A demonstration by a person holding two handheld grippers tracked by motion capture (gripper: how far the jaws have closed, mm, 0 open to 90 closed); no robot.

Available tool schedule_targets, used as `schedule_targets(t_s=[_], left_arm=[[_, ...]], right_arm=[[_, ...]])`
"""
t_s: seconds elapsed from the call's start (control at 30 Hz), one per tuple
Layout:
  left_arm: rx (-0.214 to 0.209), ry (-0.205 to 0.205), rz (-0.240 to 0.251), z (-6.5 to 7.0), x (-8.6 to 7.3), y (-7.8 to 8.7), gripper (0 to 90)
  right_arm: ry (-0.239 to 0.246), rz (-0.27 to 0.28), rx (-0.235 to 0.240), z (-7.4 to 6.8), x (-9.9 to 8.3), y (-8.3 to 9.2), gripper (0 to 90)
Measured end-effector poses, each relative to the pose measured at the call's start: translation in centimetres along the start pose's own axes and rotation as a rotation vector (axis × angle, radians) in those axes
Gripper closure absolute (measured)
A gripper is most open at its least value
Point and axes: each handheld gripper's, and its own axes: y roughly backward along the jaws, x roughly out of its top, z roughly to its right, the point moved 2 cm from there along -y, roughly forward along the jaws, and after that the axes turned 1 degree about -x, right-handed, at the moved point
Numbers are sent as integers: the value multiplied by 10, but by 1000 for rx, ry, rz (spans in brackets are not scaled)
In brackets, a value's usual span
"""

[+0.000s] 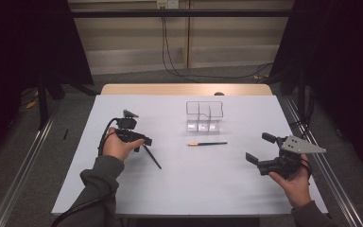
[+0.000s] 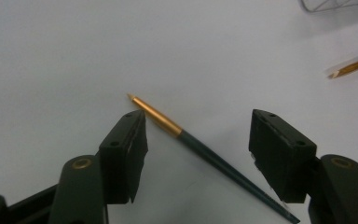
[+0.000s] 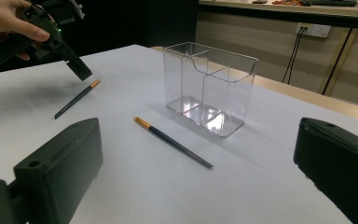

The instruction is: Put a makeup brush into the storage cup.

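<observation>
A thin dark brush with a gold ferrule (image 2: 186,137) lies flat on the white table (image 1: 194,189), slanting between the jaws of my left gripper (image 2: 198,123). The jaws stand apart on either side and do not touch it. From above, the same brush (image 1: 152,157) pokes out below my left gripper (image 1: 142,142) at the table's left. A second, similar brush (image 1: 207,143) lies near the middle, in front of a clear compartmented holder (image 1: 204,116). My right gripper (image 1: 260,148) is at the right, jaws wide open and empty, facing the second brush (image 3: 172,142) and the holder (image 3: 209,86).
The table's wooden back edge (image 1: 184,89) runs behind the holder. Metal rails (image 1: 23,161) flank the table on the floor. Cables (image 1: 170,61) hang along the back wall. White surface lies bare between the two hands.
</observation>
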Motion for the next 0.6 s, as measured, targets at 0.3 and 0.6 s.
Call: schedule_targets(t_s=[0.3, 0.6], left_arm=[[-4, 42, -36, 3, -3, -1, 464], [-19, 80, -64, 5, -9, -3, 510]], right_arm=[[5, -3, 4, 0, 0, 1, 6], [3, 3, -3, 0, 1, 1, 6]])
